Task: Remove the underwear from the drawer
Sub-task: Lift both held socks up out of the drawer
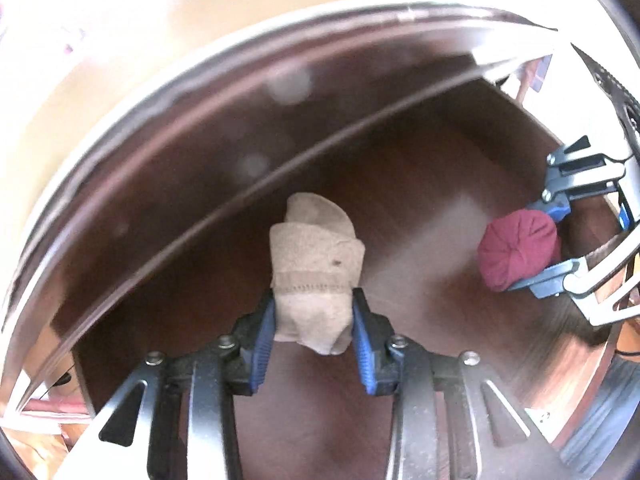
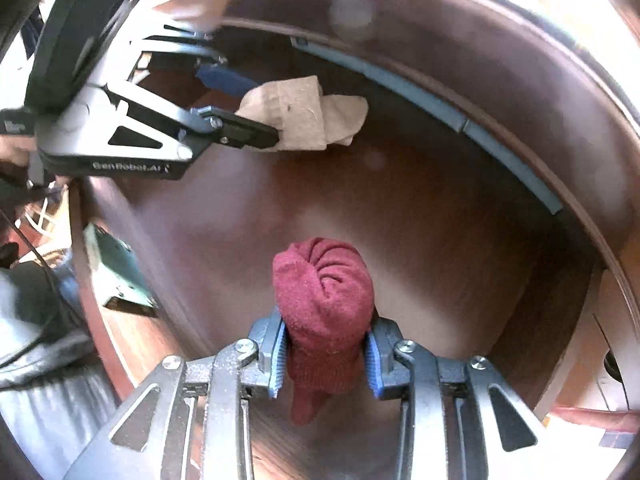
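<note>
Left claw point(image 1: 314, 322) clamps the rolled beige knit bundle point(image 1: 316, 268), its long axis running toward twelve o'clock, right claw point(image 2: 326, 354) pinches the balled maroon knit bundle point(image 2: 324, 292), both above the dark wooden drawer's floor point(image 2: 400, 208), rim overhead.

A teal metal bracket point(image 2: 116, 276) is seen low at the left in the right wrist view, blurred. A pale, brightly lit floor point(image 1: 72, 32) is shown beyond the furniture — overexposed. Grey fabric point(image 2: 44, 412) is glimpsed at the lower left edge.
</note>
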`<state>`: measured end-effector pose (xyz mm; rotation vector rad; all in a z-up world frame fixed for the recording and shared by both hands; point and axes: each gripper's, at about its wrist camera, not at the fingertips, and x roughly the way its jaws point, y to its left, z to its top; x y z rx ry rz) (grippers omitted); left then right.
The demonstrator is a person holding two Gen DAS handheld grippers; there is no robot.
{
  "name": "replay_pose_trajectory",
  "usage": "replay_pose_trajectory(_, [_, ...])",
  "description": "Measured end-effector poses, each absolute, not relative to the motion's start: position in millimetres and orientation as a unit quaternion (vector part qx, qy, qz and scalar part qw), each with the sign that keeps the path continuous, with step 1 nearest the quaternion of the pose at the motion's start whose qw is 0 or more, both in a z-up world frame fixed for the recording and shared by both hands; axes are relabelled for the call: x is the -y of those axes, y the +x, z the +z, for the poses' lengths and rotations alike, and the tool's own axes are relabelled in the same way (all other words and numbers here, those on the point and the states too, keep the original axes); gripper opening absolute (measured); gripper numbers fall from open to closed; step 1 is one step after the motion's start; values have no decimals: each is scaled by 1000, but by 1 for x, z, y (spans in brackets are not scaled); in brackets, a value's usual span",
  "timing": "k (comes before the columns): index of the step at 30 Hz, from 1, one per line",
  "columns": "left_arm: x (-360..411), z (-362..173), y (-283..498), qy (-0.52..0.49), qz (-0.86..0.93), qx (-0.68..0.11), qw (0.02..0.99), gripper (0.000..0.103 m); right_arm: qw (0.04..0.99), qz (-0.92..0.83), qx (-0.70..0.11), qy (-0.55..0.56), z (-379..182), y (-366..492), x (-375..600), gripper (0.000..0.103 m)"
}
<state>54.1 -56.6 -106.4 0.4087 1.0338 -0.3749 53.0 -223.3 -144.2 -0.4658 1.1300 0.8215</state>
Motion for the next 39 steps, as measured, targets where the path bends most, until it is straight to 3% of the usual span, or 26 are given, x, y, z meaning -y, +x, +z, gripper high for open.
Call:
replay_pose_trajectory(10, [24,-73,34,137,-139,-425,884,34,772,409,-462,-150,-121,44,238,34])
replay_pose_trajectory(39, [-28,-46,4,87,-72,-314,943,34,850,401,-338,-50,-62,38,314,34])
